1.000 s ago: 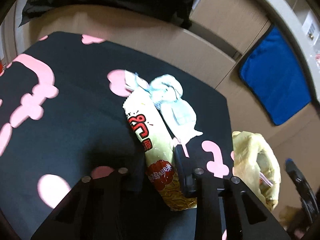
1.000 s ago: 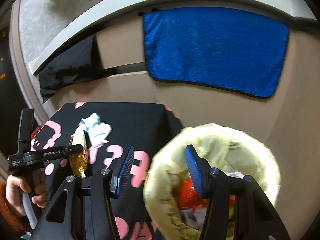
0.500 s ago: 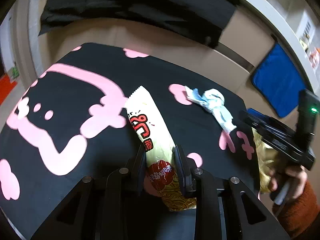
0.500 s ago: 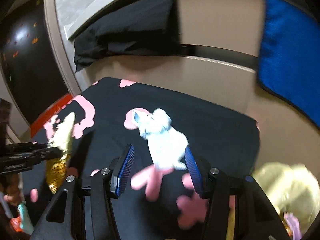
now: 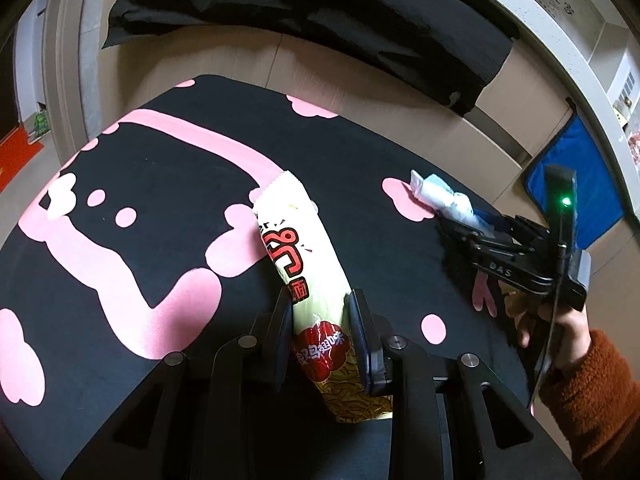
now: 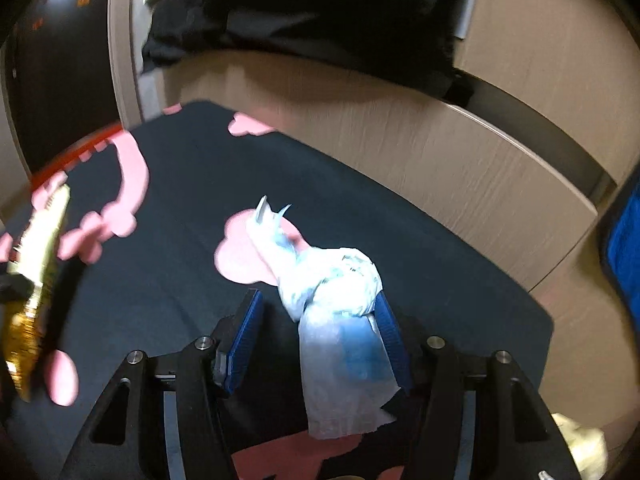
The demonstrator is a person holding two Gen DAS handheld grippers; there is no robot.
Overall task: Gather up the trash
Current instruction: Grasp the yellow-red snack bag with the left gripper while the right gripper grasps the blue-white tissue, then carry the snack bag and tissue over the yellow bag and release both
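My left gripper (image 5: 319,304) is shut on a long yellow-and-red snack wrapper (image 5: 298,256), which sticks out ahead over the black cloth with pink shapes (image 5: 160,184). The same wrapper (image 6: 36,280) shows at the left edge of the right wrist view. A crumpled white-and-blue tissue (image 6: 332,280) lies on the cloth between the blue pads of my right gripper (image 6: 316,316). Its jaws are opening; the tissue rests against the right pad and the left pad stands clear of it. The left wrist view shows the right gripper (image 5: 460,224) reaching the tissue (image 5: 440,200), held by a hand (image 5: 560,320) in a rust sleeve.
A yellow bag (image 6: 580,444) peeks in at the bottom right corner. Beyond the cloth stand beige cabinet fronts (image 5: 360,92) with a black garment (image 5: 320,12) draped over them and a blue towel (image 5: 576,184) hanging at the right.
The right gripper swung from above the yellow bag over to the tissue and now straddles it. The left gripper carried the wrapper away from the tissue, toward the left.
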